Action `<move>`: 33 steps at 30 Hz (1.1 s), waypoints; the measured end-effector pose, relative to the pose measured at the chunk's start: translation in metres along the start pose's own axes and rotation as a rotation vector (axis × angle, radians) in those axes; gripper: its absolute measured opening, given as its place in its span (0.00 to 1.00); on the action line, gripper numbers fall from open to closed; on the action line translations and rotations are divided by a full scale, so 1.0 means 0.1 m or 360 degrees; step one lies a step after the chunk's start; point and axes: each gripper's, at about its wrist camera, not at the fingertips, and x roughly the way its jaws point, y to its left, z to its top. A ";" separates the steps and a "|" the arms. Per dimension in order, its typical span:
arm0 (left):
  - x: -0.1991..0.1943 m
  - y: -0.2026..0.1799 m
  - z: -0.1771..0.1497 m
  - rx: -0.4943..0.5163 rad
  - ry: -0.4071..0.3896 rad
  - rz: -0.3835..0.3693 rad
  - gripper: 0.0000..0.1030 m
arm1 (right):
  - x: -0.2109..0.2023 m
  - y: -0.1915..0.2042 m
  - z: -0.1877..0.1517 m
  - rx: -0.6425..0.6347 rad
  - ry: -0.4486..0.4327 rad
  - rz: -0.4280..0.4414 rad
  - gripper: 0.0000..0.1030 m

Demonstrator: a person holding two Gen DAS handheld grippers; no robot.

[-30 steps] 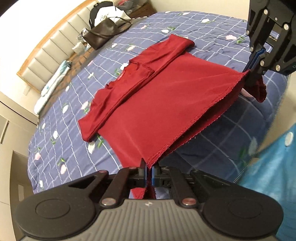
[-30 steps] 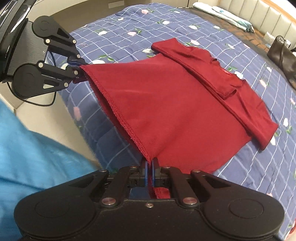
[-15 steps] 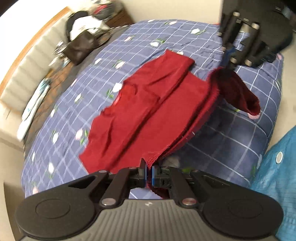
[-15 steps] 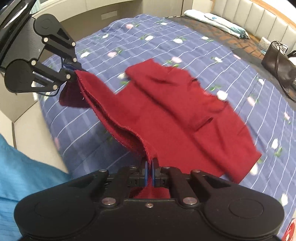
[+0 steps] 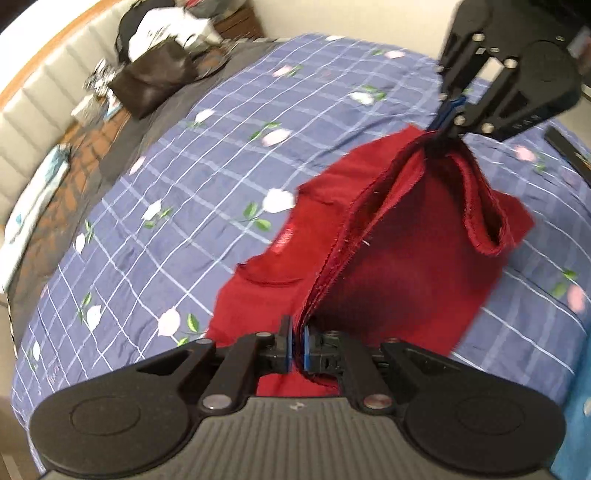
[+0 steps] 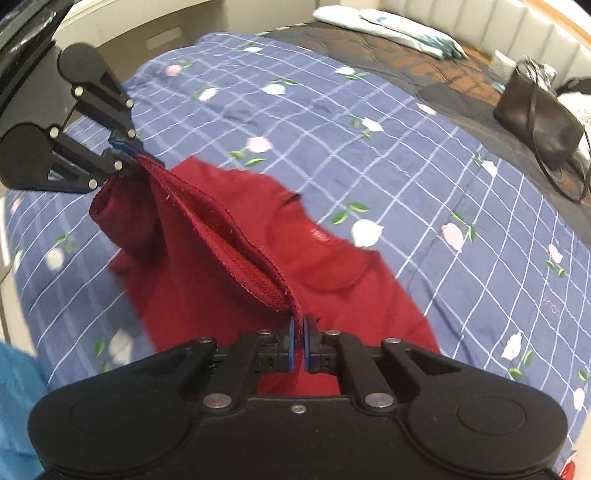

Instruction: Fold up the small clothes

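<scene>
A small dark red shirt (image 5: 406, 258) lies on the bed, its sleeves folded in and its collar with a red label (image 5: 284, 236) facing up. My left gripper (image 5: 297, 347) is shut on one corner of the bottom hem. My right gripper (image 6: 297, 339) is shut on the other hem corner. The hem edge (image 6: 229, 240) stretches between them, raised over the shirt's upper part. Each gripper shows in the other's view: the right gripper (image 5: 448, 118) at the upper right, the left gripper (image 6: 122, 151) at the upper left. A loose fold of cloth (image 6: 122, 218) hangs under the left one.
The bed has a blue checked quilt with flowers (image 6: 369, 110). A brown handbag (image 5: 151, 81) and folded pale cloth (image 6: 388, 26) lie by the padded headboard (image 5: 33, 99). A person's blue sleeve (image 6: 14, 406) is at the frame edge.
Both grippers carried the hem forward over the shirt toward the collar. The lifted panel has gone from taut and flat to doubled over and slack, now covering the lower half.
</scene>
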 end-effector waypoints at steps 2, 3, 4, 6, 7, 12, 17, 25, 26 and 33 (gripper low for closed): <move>0.24 0.21 0.05 -0.0074 0.0036 -0.0015 0.06 | 0.19 -0.15 0.10 0.0061 0.0006 0.0001 0.04; 0.32 0.28 0.05 -0.0112 0.0049 -0.0018 0.06 | 0.27 -0.19 0.14 0.0088 0.0007 0.0002 0.04; 0.41 0.36 0.06 -0.0153 0.0061 -0.0025 0.06 | 0.36 -0.24 0.17 0.0117 0.0008 0.0002 0.04; 0.60 0.52 0.07 -0.0254 0.0085 -0.0050 0.06 | 0.55 -0.33 0.23 0.0171 0.0012 0.0000 0.04; 0.69 0.60 0.06 -0.0317 0.0093 -0.0074 0.06 | 0.64 -0.38 0.24 0.0195 0.0018 0.0000 0.04; 1.05 0.80 0.00 -0.0556 0.0118 -0.0126 0.12 | 1.03 -0.52 0.22 0.0315 0.0047 -0.0017 0.05; 1.19 0.89 -0.10 -0.0774 0.0081 -0.0150 0.61 | 1.21 -0.63 0.14 0.0470 0.0014 -0.0024 0.19; 1.00 0.83 -0.37 -0.1009 -0.0111 -0.0083 0.93 | 1.16 -0.60 -0.15 0.0595 -0.0092 -0.0121 0.73; 0.96 0.79 -0.40 -0.1009 -0.0131 -0.0064 0.94 | 1.13 -0.55 -0.21 0.0605 -0.0105 -0.0146 0.80; 0.89 0.22 -0.64 -0.0888 -0.0114 0.0031 0.96 | 1.10 0.05 -0.74 0.0453 -0.0081 -0.0312 0.86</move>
